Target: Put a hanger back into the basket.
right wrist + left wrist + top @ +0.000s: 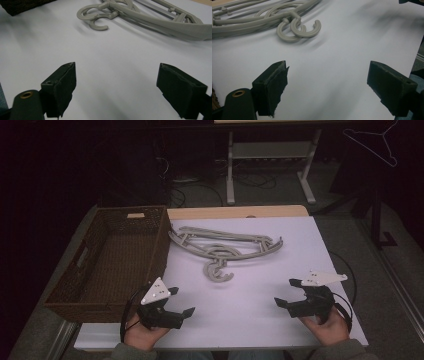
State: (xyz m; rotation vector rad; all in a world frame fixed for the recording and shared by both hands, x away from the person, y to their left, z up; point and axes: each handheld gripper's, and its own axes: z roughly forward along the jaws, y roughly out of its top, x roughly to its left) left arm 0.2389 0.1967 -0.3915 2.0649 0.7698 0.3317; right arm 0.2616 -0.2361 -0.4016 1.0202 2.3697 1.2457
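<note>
Bare white table (260, 290) lies between both tongs and the grey plastic hangers (225, 245); the brown wicker basket (115, 260) walls off the left.

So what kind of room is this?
Probably a workroom or lab, not a home. A white-topped table is set up for practice, with grey hangers and a brown woven basket on it. Behind it is a desk frame, with cables on the bare floor.
</note>
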